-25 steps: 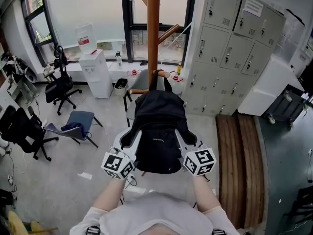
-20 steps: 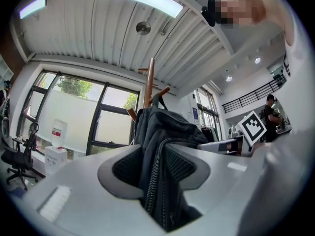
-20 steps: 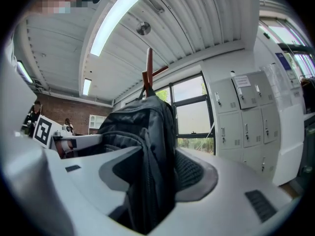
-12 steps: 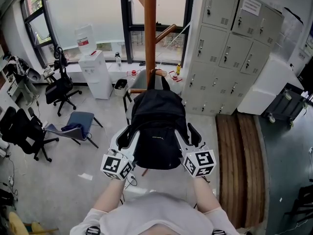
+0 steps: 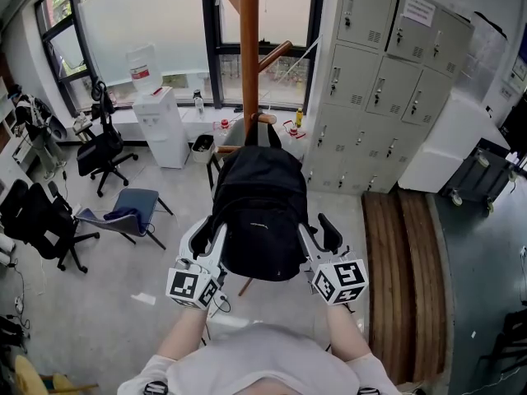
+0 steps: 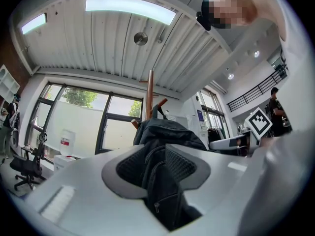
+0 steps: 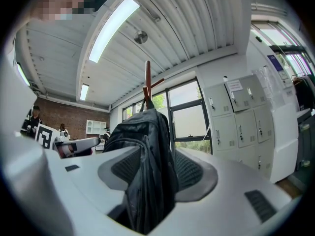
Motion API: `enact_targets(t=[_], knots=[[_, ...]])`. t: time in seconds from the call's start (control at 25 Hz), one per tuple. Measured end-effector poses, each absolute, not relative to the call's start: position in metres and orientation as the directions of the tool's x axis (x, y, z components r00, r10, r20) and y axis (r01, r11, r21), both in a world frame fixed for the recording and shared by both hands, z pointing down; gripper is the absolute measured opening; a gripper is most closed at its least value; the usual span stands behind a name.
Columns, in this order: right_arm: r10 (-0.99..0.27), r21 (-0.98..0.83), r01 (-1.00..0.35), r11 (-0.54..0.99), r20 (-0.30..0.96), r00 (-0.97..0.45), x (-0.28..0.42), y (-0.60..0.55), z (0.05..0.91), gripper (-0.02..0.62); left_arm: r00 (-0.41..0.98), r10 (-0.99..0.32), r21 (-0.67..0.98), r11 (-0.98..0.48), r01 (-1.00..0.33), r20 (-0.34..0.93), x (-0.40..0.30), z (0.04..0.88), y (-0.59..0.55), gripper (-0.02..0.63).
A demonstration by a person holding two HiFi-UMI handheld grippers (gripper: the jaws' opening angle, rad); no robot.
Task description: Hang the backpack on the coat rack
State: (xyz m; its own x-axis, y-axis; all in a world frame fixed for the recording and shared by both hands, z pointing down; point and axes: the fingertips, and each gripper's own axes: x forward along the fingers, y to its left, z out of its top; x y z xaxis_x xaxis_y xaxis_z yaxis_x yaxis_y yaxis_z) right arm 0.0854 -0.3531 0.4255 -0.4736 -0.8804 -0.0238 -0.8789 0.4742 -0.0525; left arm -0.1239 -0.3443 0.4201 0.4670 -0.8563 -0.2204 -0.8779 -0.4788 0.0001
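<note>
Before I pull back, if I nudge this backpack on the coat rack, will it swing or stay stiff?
Probably floppy: the backpack is soft fabric, creasing between the fingers. Likely to swing when nudged, since it hangs from one coat rack peg.

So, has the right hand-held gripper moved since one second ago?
Yes. Measured against the coat rack, the right hand-held gripper has drawn back toward the person, away from the hanging backpack.
</note>
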Motion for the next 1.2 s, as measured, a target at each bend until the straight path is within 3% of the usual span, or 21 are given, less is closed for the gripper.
enact_targets(t=[0.24, 0.56, 0.68, 0.84, 1.04, 1.2], knots=[[-0.886, -0.084, -0.882, 0.463, -0.022, -0.463, 0.093, -0.336, 0.431, 0.215, 0.449, -0.869, 0.023, -0.463, -0.886, -0.207, -0.125, 0.429, -0.328, 0.116], [-0.904, -0.101, -0.900, 0.425, -0.005, -0.427, 0.107, -0.311, 0.442, 0.210, 0.440, -0.882, 0.035, -0.451, -0.892, -0.167, -0.128, 0.441, -0.306, 0.011], [-0.915, -0.094, -0.912, 0.400, 0.004, -0.402, 0.114, -0.303, 0.448, 0.204, 0.438, -0.886, 0.035, -0.448, -0.893, -0.154, -0.128, 0.447, -0.299, 0.011], [-0.930, -0.077, -0.928, 0.365, 0.003, -0.367, 0.123, -0.292, 0.455, 0.159, 0.438, -0.888, 0.022, -0.445, -0.895, -0.138, -0.127, 0.456, -0.290, 0.011], [-0.940, -0.063, -0.939, 0.339, 0.013, -0.340, 0.128, -0.280, 0.463, 0.032, 0.428, -0.895, 0.033, -0.435, -0.900, -0.127, -0.128, 0.464, -0.281, 0.009], [-0.937, -0.064, -0.936, 0.347, 0.020, -0.349, 0.128, -0.275, 0.468, 0.009, 0.422, -0.898, 0.031, -0.429, -0.903, -0.121, -0.127, 0.467, -0.276, 0.009]])
